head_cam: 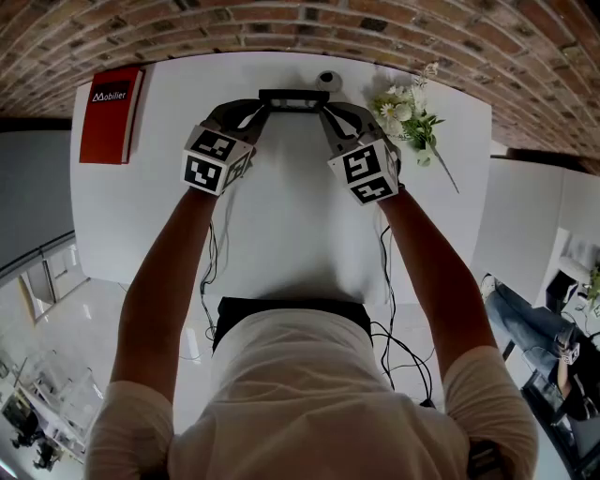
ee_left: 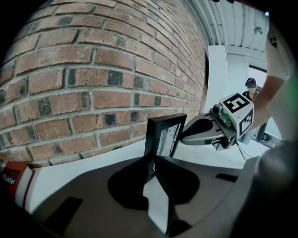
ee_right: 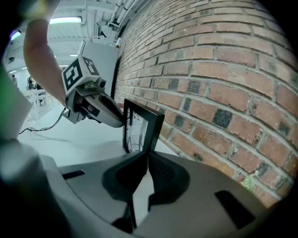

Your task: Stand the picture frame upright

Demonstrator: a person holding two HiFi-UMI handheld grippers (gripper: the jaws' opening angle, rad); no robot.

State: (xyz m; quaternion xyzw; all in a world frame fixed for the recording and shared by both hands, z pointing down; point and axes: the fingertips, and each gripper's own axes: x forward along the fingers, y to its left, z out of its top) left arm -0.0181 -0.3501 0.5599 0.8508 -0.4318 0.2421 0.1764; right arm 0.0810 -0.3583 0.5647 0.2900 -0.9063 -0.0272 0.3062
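Steadying the picture frame (head_cam: 293, 97) upright, you have left gripper (ee_left: 152, 160) and right gripper (ee_right: 145, 157) each closed narrowly on a side edge; next, test balance, release gently.

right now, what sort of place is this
Likely an office or showroom, though that's a guess: a white table stands against a bare brick wall, with a red book and flowers on it.
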